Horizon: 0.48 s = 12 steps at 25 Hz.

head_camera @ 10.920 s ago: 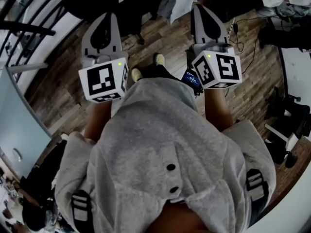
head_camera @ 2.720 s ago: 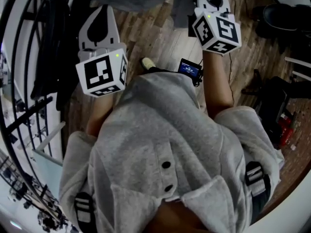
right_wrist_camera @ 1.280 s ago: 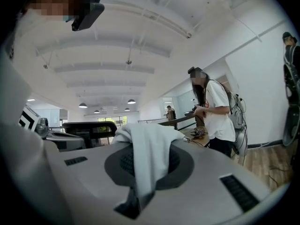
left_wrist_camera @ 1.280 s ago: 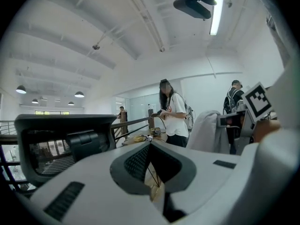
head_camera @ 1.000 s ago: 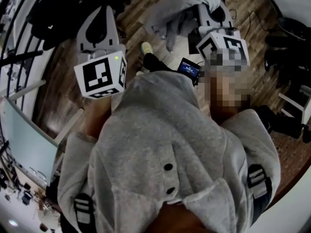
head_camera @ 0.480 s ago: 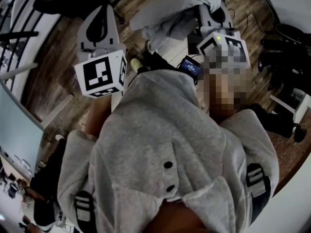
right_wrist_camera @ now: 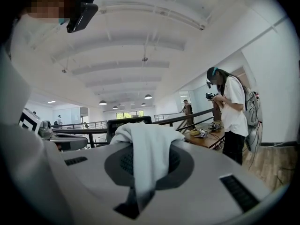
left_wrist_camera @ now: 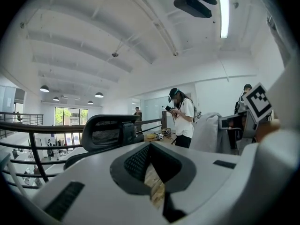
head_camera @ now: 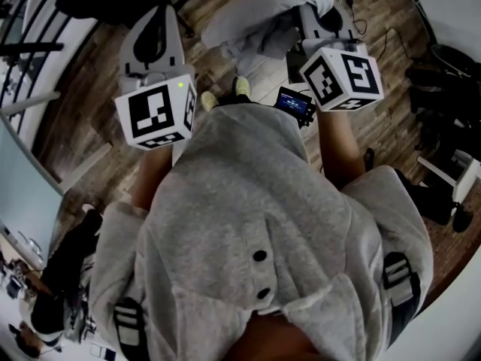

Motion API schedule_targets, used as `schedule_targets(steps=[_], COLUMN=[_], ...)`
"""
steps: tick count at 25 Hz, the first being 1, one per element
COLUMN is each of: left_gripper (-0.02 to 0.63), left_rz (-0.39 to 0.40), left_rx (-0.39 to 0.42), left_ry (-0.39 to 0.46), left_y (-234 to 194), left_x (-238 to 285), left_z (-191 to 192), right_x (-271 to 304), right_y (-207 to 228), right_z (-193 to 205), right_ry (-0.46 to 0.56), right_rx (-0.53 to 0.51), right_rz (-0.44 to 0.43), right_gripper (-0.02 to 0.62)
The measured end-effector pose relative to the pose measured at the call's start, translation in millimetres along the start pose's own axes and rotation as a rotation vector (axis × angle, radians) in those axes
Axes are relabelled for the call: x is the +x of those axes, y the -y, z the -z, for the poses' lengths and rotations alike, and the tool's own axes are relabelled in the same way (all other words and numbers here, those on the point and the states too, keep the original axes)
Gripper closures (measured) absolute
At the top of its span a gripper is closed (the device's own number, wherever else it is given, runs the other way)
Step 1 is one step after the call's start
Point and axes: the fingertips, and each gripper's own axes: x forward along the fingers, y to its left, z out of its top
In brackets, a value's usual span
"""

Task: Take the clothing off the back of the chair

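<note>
Right gripper view showed the clothing [right_wrist_camera: 146,144], a pale grey garment, bunched over the middle of the right gripper [right_wrist_camera: 136,191], whose jaws were clamped on a fold of it at the lower centre of the frame. In the head view the same garment hung in a loose heap from that gripper at the upper centre of the frame, above the wooden floor [head_camera: 90,126] and touching no chair there. Behind the cloth, at the centre of the right gripper view, the dark top of a chair [right_wrist_camera: 129,122] showed with nothing draped on it; whether it was the chair of the task could not be told. The left gripper [left_wrist_camera: 152,182] sat at the upper left of the head view, its jaws together with nothing between them. A person in a white shirt [right_wrist_camera: 234,111] stood at the right of the frame beside a wooden surface [right_wrist_camera: 211,137]. By the look of it the lifting step was done, with the garment off the chair and carried in one grip. The next move would call for keeping that clamp firm, holding the trailing cloth off the floor, and perhaps bringing the free left jaws in to share the load.
</note>
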Motion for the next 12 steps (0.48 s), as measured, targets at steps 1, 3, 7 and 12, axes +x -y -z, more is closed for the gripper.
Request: schedule_targets(steps=[1,3,7,12], left_gripper=[0.595,0.595,0.595,0.595], left_rz=[0.003,0.007,0.031,0.046], left_rx=[0.007,0.020,0.027,0.026], left_ry=[0.002,0.005,0.015,0.023], left_y=[3.4,10.4,29.4,43.0], left_x=[4.8,14.5,13.1,6.9], left_z=[2.7,11.7,10.3,-20.2], right_x=[1.9,5.6,-9.5,-26.5], right_y=[4.9,15.1,25.3,33.1], right_z=[2.9,13.5,13.0,-23.3], right_ry=[0.003,0.012,0.025,0.028], right_rx=[-0.003,-0.006,-0.017,-0.028], right_rz=[-0.001,-0.003,0.015,0.038], right_gripper=[0.554,0.553,0.554,0.553])
